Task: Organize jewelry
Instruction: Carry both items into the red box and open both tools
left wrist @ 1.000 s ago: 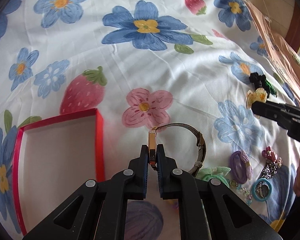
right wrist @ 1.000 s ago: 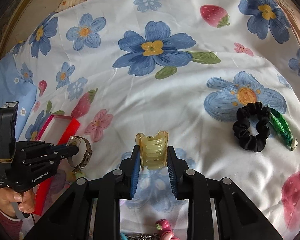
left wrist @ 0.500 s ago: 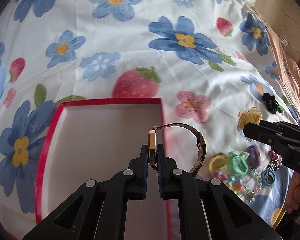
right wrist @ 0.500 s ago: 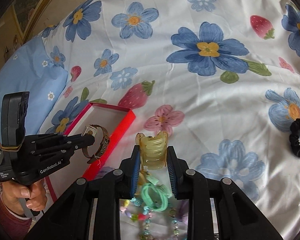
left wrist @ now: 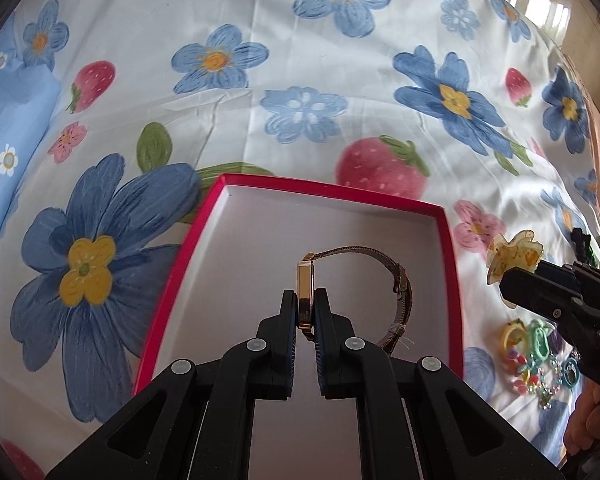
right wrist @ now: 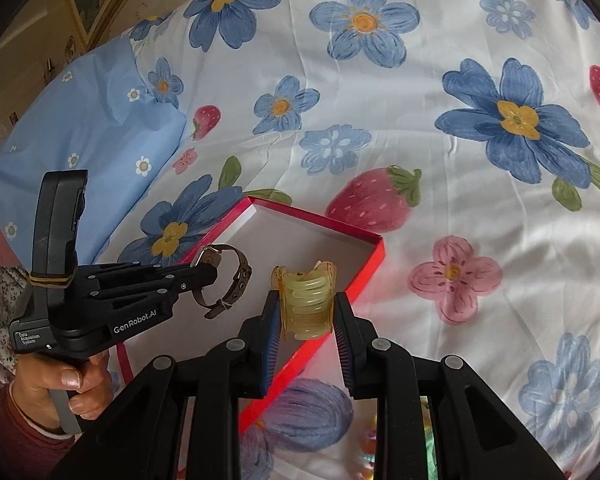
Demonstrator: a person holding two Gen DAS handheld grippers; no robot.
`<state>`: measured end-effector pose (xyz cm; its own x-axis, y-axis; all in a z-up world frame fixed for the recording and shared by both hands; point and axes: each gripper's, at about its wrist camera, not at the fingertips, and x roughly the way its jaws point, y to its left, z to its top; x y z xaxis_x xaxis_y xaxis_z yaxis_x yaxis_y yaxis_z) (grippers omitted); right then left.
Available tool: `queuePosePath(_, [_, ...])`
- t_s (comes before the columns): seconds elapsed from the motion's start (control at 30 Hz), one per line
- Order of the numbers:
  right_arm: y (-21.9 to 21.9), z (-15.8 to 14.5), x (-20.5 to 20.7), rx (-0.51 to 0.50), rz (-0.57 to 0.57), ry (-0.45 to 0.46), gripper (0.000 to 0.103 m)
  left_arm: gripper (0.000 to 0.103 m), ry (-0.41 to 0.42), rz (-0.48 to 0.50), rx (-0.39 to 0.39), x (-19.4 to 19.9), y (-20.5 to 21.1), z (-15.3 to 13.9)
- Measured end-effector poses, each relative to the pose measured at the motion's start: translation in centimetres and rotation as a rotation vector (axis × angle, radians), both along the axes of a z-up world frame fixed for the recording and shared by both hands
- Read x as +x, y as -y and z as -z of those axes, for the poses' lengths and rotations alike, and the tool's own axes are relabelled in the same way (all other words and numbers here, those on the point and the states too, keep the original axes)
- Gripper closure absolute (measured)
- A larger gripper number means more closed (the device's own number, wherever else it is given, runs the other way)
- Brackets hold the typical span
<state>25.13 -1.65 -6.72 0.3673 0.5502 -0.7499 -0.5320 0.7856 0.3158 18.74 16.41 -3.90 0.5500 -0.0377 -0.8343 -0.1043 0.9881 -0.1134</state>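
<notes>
**Watch and hair clip over the red box**

The left gripper (left wrist: pixel 306 312) pinches a gold wristwatch (left wrist: pixel 305 292) tight, above the open red box (left wrist: pixel 452 264). The right gripper (right wrist: pixel 306 320) squeezes a yellow claw hair clip (right wrist: pixel 306 304) over the box's edge. More hair ties (left wrist: pixel 536 340) lie on the flowered bedsheet (left wrist: pixel 260 120).

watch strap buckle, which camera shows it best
The right wrist view: the watch hangs side-on from the left gripper, so the brown strap's holes and buckle end show. The left wrist view sees the watch edge-on between the fingers, the strap a thin loop over the red box.
</notes>
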Motion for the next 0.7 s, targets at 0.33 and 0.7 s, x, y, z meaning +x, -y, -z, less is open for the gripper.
queuePosePath(0.33, [-4.2, 2.6, 2.6, -0.073, -0.063, -0.016, 0.078, 0.096, -0.056, -0.051, 0.03, 5.2, -2.1, 2.9])
queuePosePath(0.7, [-6.2, 5.4, 4.0, -0.178, -0.107, -0.028, 0.078, 0.094, -0.113, -0.063, 0.067, 8.1, -2.4, 5.8])
